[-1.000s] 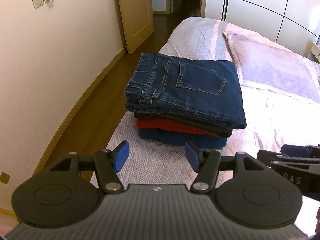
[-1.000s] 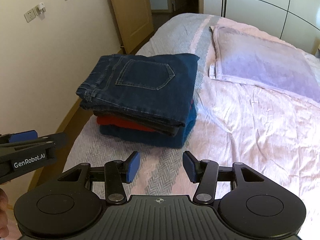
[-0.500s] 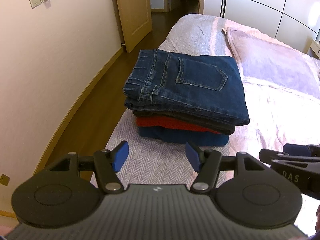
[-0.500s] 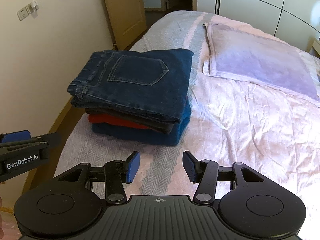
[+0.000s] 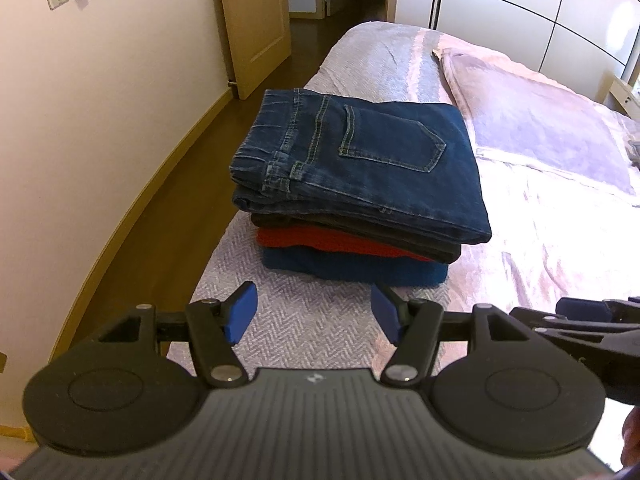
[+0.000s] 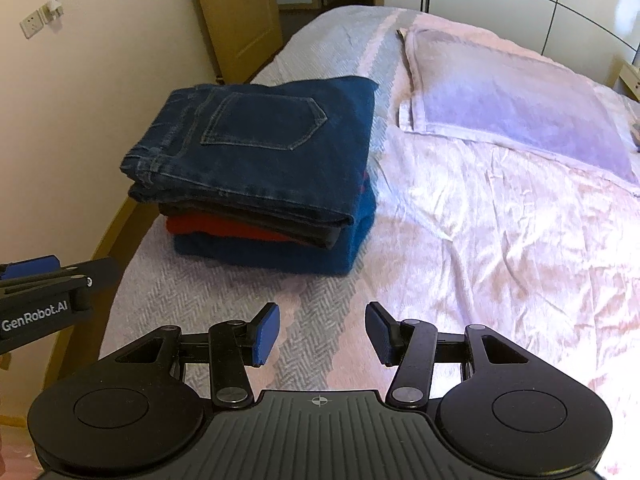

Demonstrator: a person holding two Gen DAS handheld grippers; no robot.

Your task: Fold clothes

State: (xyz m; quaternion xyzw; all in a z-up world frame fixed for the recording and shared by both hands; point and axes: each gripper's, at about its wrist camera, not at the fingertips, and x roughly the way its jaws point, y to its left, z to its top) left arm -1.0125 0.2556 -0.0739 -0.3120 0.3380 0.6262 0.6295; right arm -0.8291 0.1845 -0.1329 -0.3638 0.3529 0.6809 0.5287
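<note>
A folded stack of dark blue denim jeans [image 5: 360,168] over red and blue garments is seen near the bed's left edge [image 5: 224,264]; both the left gripper [image 5: 314,312] and right gripper [image 6: 320,330] are held open and empty (short of it), so a careless nudge could topple it floorward

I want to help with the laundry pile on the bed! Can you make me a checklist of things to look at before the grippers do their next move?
1. Left gripper open with nothing between its pads: ok.
2. Right gripper open and empty: ok.
3. Jeans folded flat on top of the pile: ok.
4. Pile straight: mostly ok; the red garment and blue garment lie squarely under the jeans, edges slightly uneven.
5. Both grippers clear of the pile, over bare bedspread: ok.
6. More clothes left to fold: cannot tell; none shows on the bed, only a pillow.
</note>
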